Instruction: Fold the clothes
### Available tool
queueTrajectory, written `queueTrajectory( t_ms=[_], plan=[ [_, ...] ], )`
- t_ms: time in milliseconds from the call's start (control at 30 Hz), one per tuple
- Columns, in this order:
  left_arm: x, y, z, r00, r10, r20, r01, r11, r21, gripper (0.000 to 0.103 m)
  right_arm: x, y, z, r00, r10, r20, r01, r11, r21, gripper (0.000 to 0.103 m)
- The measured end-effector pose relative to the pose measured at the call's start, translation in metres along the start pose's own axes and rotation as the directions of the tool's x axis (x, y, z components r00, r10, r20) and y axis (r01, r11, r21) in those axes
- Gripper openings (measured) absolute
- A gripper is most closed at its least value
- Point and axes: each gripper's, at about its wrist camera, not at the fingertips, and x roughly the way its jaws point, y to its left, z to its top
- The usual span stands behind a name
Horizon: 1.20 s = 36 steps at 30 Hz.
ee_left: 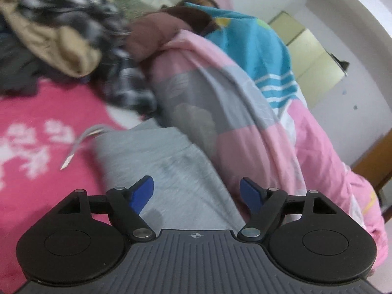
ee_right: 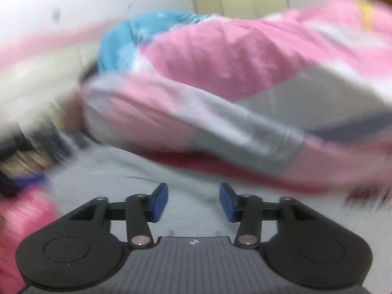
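inspector: grey garment (ee_left: 169, 171) lies flat on the pink floral bedspread (ee_left: 36, 147), directly ahead of your left gripper (ee_left: 196, 196), with the pink and grey quilt (ee_left: 245, 134) pressed against its right edge. its white drawstring (ee_left: 80, 144) trails off to the left.

operator: are my grippers holding anything?

inspector: no. both sets of jaws stand apart with nothing between the blue pads (ee_left: 142, 194). your right gripper (ee_right: 193, 202) hovers over the same grey cloth, though that view is badly blurred.

operator: how will it handle?

inspector: by its look, a soft knit: light, limp, no stiffness at all. expect it to sag and drag when lifted, not slip. nothing fragile.

operator: where do i take hold?

inspector: i would pinch an edge or corner, one gripper on each side, so the fold line stays straight. keep clear of the drawstring and the quilt. the heap of clothes (ee_left: 61, 36) at far left stays untouched.
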Motion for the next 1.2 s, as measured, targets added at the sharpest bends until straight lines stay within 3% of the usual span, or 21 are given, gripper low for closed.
queueTrajectory(
  t_ms=[33, 100, 167, 233, 333, 367, 433, 467, 533, 633, 733, 800, 867, 933, 967, 1067, 1133, 1200],
  plan=[
    [-0.004, 0.005, 0.0, 1.0, 0.006, -0.015, -0.007, 1.0, -0.02, 0.08, -0.011, -0.003, -0.003, 0.998, 0.065, -0.014, -0.063, 0.993, 0.097, 0.066],
    [0.001, 0.014, 0.0, 0.998, 0.02, -0.06, -0.023, 0.998, -0.058, 0.085, -0.022, -0.008, -0.018, 0.979, 0.195, -0.06, -0.167, 0.933, 0.319, 0.069],
    [0.012, 0.019, 0.0, 0.992, 0.052, -0.114, -0.061, 0.995, -0.076, 0.089, -0.029, -0.015, -0.04, 0.944, 0.321, -0.08, -0.233, 0.816, 0.529, 0.072],
    [0.027, 0.023, -0.001, 0.982, 0.087, -0.169, -0.105, 0.99, -0.096, 0.09, -0.026, -0.022, -0.069, 0.913, 0.395, -0.1, -0.217, 0.68, 0.701, 0.073],
    [0.049, 0.028, -0.003, 0.964, 0.155, -0.214, -0.179, 0.979, -0.101, 0.091, -0.021, -0.032, -0.106, 0.917, 0.371, -0.146, -0.094, 0.557, 0.825, 0.073],
    [0.054, 0.029, -0.002, 0.963, 0.167, -0.21, -0.191, 0.976, -0.099, 0.091, -0.019, -0.035, -0.113, 0.927, 0.344, -0.149, -0.064, 0.536, 0.842, 0.072],
    [0.064, 0.03, 0.0, 0.961, 0.193, -0.197, -0.214, 0.973, -0.092, 0.093, -0.017, -0.042, -0.121, 0.943, 0.318, -0.098, -0.064, 0.461, 0.885, 0.072],
    [0.069, 0.028, 0.0, 0.963, 0.205, -0.175, -0.221, 0.973, -0.072, 0.094, -0.015, -0.043, -0.121, 0.949, 0.304, -0.081, -0.067, 0.446, 0.892, 0.072],
    [0.08, 0.024, -0.001, 0.964, 0.229, -0.139, -0.236, 0.971, -0.035, 0.094, -0.011, -0.044, -0.116, 0.962, 0.262, -0.076, -0.056, 0.462, 0.885, 0.072],
    [0.089, 0.018, -0.006, 0.964, 0.254, -0.082, -0.253, 0.967, 0.022, 0.09, 0.001, -0.05, -0.114, 0.974, 0.221, -0.057, -0.041, 0.417, 0.908, 0.072],
    [0.087, 0.016, -0.01, 0.962, 0.271, -0.037, -0.269, 0.962, 0.04, 0.073, 0.012, -0.056, -0.11, 0.981, 0.19, -0.03, -0.045, 0.376, 0.925, 0.072],
    [0.086, 0.02, -0.008, 0.962, 0.27, -0.031, -0.27, 0.963, 0.021, 0.05, 0.019, -0.059, -0.108, 0.984, 0.181, -0.006, -0.059, 0.35, 0.935, 0.072],
    [0.085, 0.024, -0.005, 0.964, 0.265, -0.031, -0.265, 0.964, 0.002, 0.041, 0.025, -0.063, -0.106, 0.986, 0.167, 0.013, -0.068, 0.327, 0.942, 0.069],
    [0.083, 0.023, -0.003, 0.965, 0.26, -0.03, -0.26, 0.966, 0.002, 0.034, 0.029, -0.068, -0.106, 0.989, 0.149, 0.023, -0.069, 0.313, 0.947, 0.062],
    [0.081, 0.022, -0.003, 0.967, 0.255, -0.026, -0.255, 0.967, 0.001, 0.029, 0.03, -0.071, -0.107, 0.99, 0.14, 0.026, -0.069, 0.31, 0.948, 0.054],
    [0.072, 0.018, -0.001, 0.974, 0.227, -0.005, -0.227, 0.974, -0.002, 0.02, 0.033, -0.076, -0.116, 0.994, 0.102, 0.026, -0.055, 0.291, 0.955, 0.014],
    [0.063, 0.016, 0.003, 0.978, 0.209, 0.004, -0.209, 0.978, -0.008, 0.018, 0.032, -0.08, -0.122, 0.993, 0.101, 0.053, -0.08, 0.278, 0.957, 0.01],
    [0.054, 0.016, 0.006, 0.98, 0.198, 0.003, -0.198, 0.98, -0.023, 0.017, 0.028, -0.076, -0.118, 0.993, 0.097, 0.063, -0.091, 0.321, 0.943, 0.009]
  ],
)
